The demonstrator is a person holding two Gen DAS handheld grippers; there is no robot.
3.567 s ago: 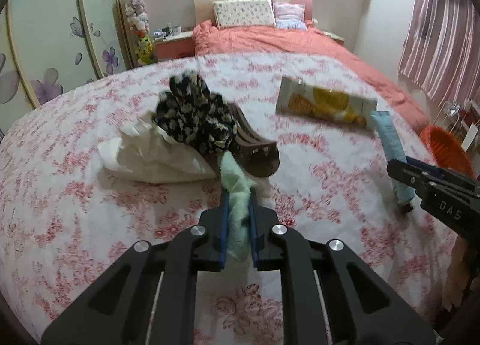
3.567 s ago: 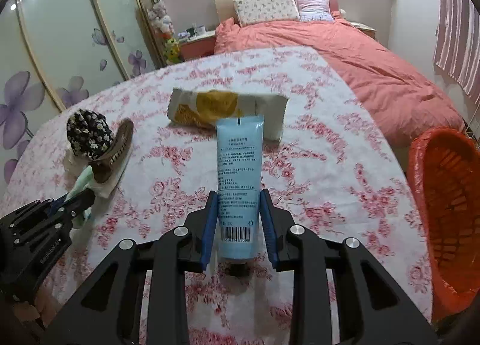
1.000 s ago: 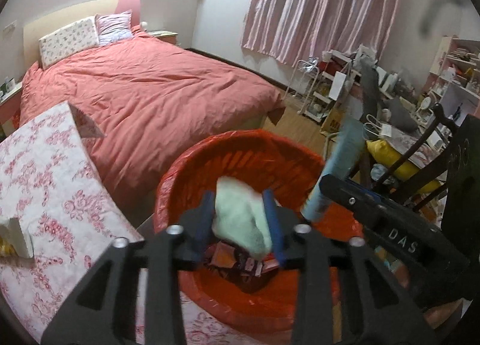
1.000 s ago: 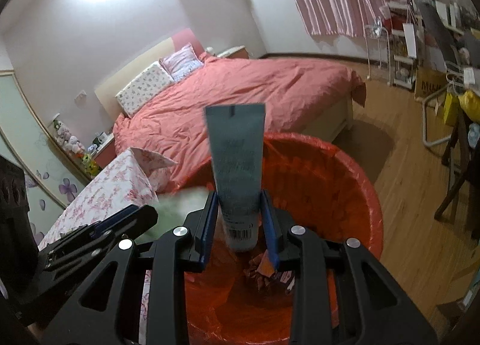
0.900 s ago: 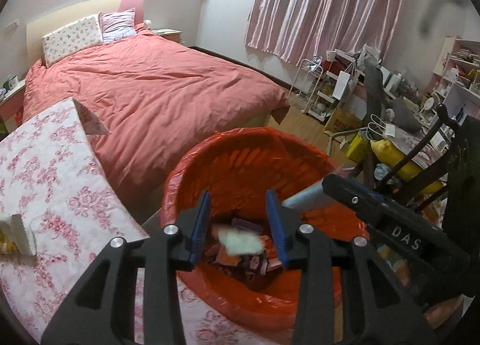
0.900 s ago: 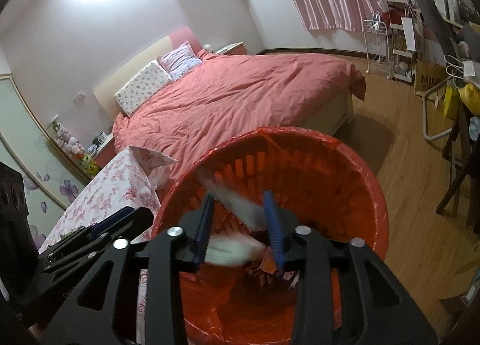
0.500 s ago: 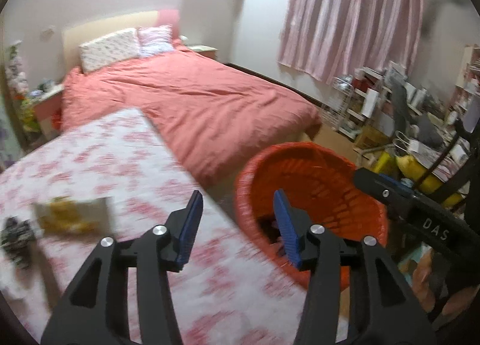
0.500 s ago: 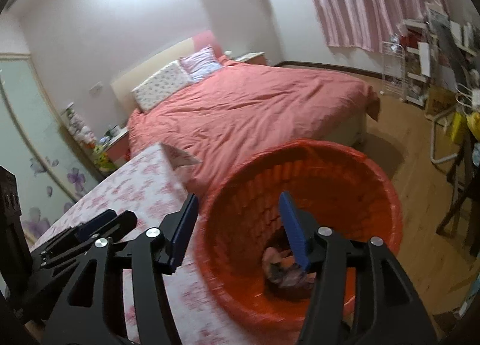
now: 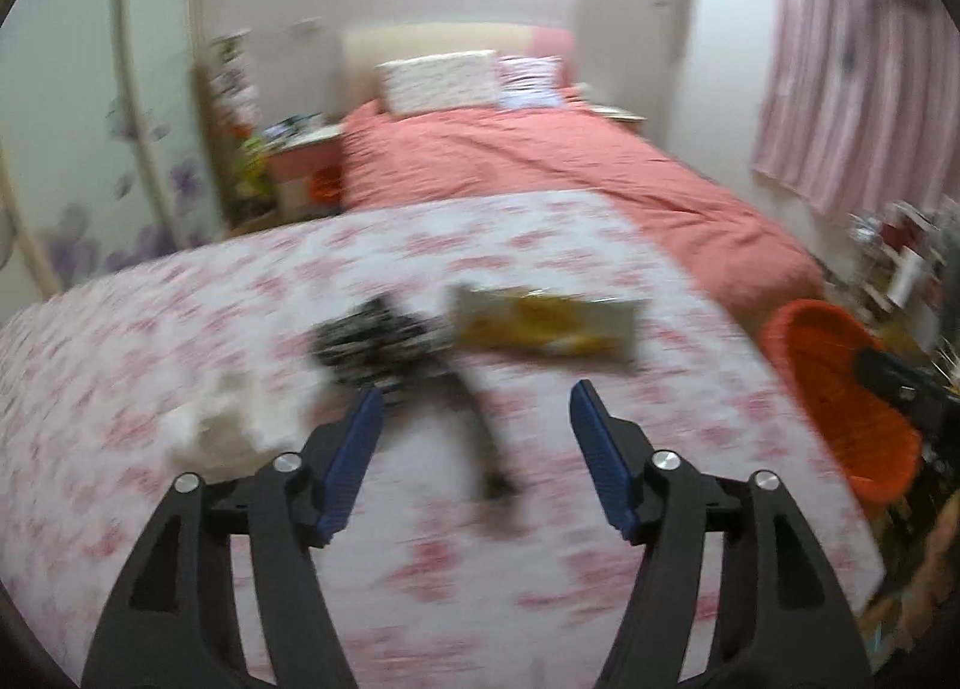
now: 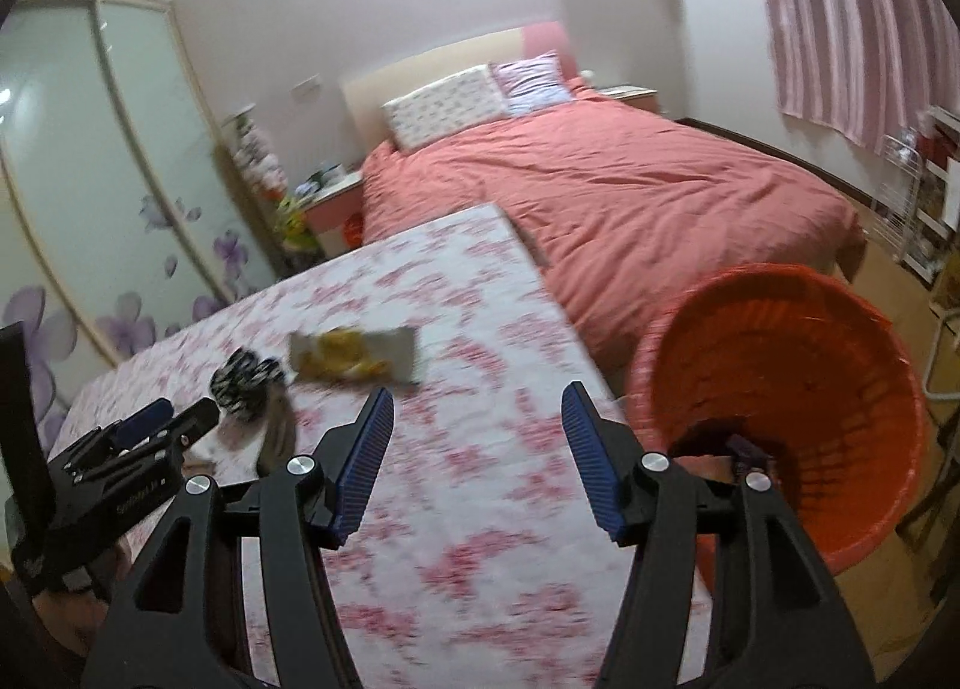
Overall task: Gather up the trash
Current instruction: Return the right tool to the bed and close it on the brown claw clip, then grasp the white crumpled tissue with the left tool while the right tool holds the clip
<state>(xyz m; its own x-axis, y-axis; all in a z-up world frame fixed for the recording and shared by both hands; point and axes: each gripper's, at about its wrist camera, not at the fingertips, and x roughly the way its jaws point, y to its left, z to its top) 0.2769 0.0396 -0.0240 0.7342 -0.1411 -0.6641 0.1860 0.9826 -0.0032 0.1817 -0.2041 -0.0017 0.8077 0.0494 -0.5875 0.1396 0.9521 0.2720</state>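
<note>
Both views are motion-blurred. My left gripper (image 9: 471, 440) is open and empty above the floral tablecloth (image 9: 180, 329). Beyond it lie a yellow-and-white snack bag (image 9: 546, 326), a black floral cloth (image 9: 366, 338), a brown brush (image 9: 474, 425) and crumpled white paper (image 9: 222, 425). My right gripper (image 10: 477, 443) is open and empty near the table's right edge. The orange trash basket (image 10: 780, 389) stands on the floor to its right with trash at the bottom. The snack bag (image 10: 354, 359) and floral cloth (image 10: 243, 380) show farther left.
A bed with a salmon cover (image 10: 600, 191) stands behind the table. Sliding wardrobe doors with purple flowers (image 10: 90, 197) are at the left, pink curtains (image 10: 840, 17) at the right. The left gripper's body shows in the right wrist view (image 10: 132, 449). Cluttered shelves (image 9: 900, 257) stand beyond the basket.
Both grippers released the green cloth and blue tube into the basket, opened wide, and swung back left toward the table. The basket now sits to the right in both views.
</note>
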